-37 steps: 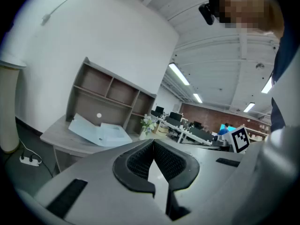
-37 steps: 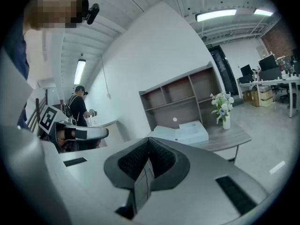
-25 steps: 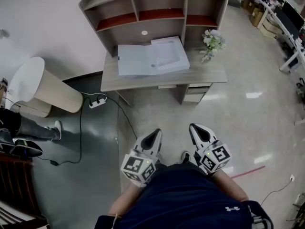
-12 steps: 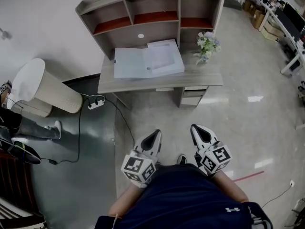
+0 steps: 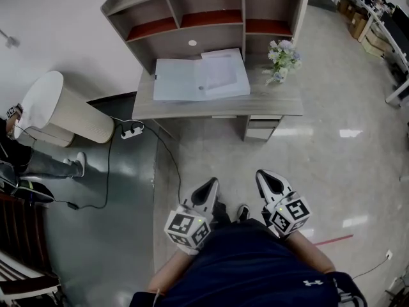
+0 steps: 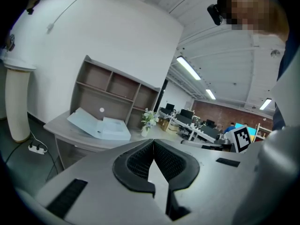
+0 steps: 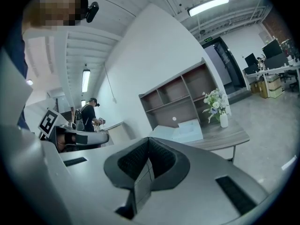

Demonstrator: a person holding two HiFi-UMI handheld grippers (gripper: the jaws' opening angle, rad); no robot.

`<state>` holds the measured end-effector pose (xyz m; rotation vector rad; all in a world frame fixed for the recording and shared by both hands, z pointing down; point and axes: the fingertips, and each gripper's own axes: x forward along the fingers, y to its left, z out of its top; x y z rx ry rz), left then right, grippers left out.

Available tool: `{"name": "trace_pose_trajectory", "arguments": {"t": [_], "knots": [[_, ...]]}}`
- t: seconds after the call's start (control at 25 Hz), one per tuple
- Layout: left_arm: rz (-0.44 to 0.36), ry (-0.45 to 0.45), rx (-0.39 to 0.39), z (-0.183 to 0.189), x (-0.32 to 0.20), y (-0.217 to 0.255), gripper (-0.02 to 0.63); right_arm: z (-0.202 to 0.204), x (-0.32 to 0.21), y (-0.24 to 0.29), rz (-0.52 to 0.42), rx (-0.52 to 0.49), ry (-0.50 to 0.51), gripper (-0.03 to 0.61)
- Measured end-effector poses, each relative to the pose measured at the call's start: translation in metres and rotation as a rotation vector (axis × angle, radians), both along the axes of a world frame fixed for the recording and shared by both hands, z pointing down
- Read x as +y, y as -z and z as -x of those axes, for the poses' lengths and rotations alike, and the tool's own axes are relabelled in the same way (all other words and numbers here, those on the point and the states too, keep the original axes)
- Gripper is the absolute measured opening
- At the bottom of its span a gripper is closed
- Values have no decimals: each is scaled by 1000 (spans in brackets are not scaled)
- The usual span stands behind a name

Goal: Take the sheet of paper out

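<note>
Sheet of paper (image 5: 222,75) appears to lie in the right half of an open pale folder (image 5: 177,80) on the desk (image 5: 211,107), below a shelf unit (image 5: 192,19) and beside a vase of flowers (image 5: 281,56). The person stands well back from the desk, with the left gripper (image 5: 209,184) and right gripper (image 5: 266,177) side by side at the waist, both pointing toward the folder. Each gripper view shows its jaws clenched together with nothing between them. The step in hand looks to be the approach. It is best done by closing in squarely on the desk, parting one pair of jaws before arrival and aiming for a free edge of the sheet. The other gripper can steady the folder so it does not slide.
</note>
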<state>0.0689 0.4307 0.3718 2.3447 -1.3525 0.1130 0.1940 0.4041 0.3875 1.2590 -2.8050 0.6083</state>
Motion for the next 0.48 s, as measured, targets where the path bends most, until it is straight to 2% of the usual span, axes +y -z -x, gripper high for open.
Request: {"name": "trace_pose_trajectory", "arguments": {"t": [0.28, 0.48], "knots": [[18, -30, 18, 11, -52, -14, 15, 16, -49, -13, 21, 21, -11, 5], [3, -66, 47, 32, -106, -6, 15, 34, -96, -7, 13, 43, -51, 5]]}}
